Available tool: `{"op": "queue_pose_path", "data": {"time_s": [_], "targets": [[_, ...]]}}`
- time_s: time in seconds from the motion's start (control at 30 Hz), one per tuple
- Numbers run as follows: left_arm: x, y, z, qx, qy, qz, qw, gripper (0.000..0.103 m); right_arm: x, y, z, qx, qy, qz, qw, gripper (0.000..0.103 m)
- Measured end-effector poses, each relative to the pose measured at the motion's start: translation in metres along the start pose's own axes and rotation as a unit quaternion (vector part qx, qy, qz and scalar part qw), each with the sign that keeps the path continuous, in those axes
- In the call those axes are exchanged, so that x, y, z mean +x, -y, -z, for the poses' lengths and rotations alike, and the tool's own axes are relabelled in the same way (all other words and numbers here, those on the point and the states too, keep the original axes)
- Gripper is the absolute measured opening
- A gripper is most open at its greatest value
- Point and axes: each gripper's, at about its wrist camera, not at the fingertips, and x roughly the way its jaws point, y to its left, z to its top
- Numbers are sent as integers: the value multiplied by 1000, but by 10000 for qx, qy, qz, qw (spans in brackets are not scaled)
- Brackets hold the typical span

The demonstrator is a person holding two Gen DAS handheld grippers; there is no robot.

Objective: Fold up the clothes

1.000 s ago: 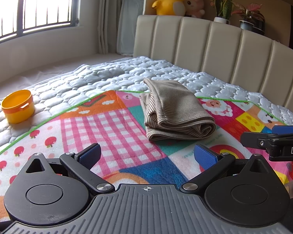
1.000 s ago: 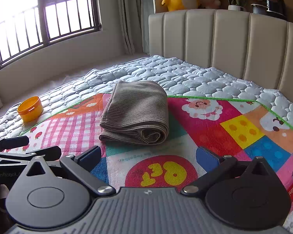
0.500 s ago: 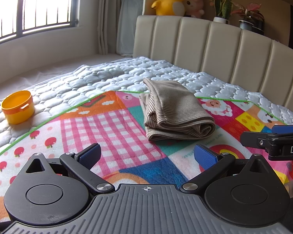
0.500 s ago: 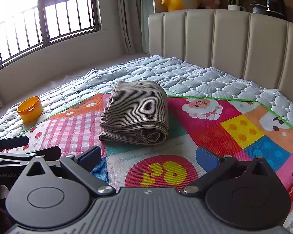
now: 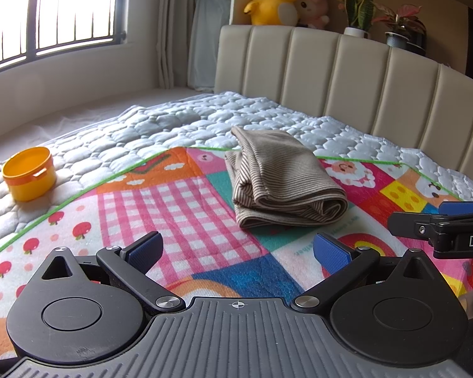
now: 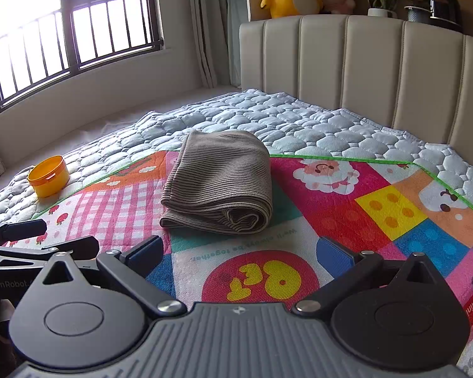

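Striped brown folded cloth unmoved, both hand-held grippers still spread

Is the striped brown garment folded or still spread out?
Folded: the striped brown garment lies as a compact bundle on the colourful play mat, stacked layers showing at its near edge.

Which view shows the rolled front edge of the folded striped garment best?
The right wrist view: it faces the striped garment nearly head-on, so the curled layers along its near edge show clearly. The left wrist view sees the same garment obliquely from its left, showing the stacked side folds well but the front roll only at an angle.
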Motion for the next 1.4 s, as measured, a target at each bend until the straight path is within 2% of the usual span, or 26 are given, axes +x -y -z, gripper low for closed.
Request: {"op": "queue_pose_path", "data": {"time_s": [1.1,1.4], "targets": [[2,-2,0,-17,-45,-28,10000,103,2,-2,0,-12,-51,2,10000,103],[0,-2,0,-6,60,-27,10000,103,3,-3,0,-11,-80,2,10000,103]]}}
